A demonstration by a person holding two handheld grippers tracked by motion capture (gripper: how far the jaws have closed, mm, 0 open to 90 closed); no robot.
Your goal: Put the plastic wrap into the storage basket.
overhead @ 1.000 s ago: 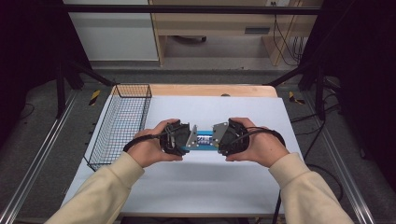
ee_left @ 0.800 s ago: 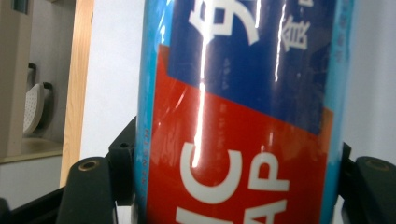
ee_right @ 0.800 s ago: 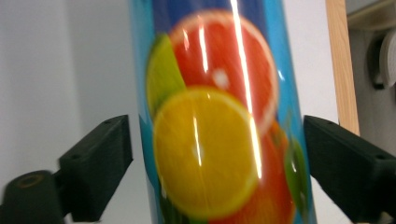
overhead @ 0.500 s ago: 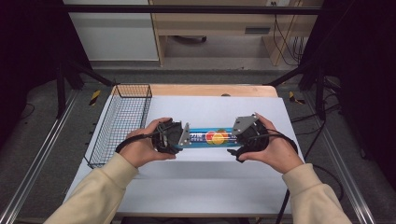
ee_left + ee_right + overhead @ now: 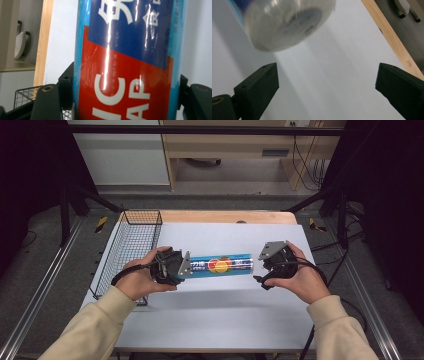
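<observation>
High view: at six o'clock two hands hold grippers over the white table (image 5: 210, 320). The left gripper (image 5: 181, 266) is clamped on the left end of a blue tube (image 5: 222, 265) lying crosswise at centre. The right gripper (image 5: 260, 265), jaws spread wide and holding nothing, sits just beside the tube's right end. A wire basket (image 5: 131, 245) stands at ten o'clock.

Cream long sleeves (image 5: 90, 325) are worn on both forearms. Each black gripper, left (image 5: 186, 266) and right (image 5: 258, 267), is topped by a grey three-cornered plate and trailed by a black cable; brass-ringed screw holes are seen near the matte black jaws
</observation>
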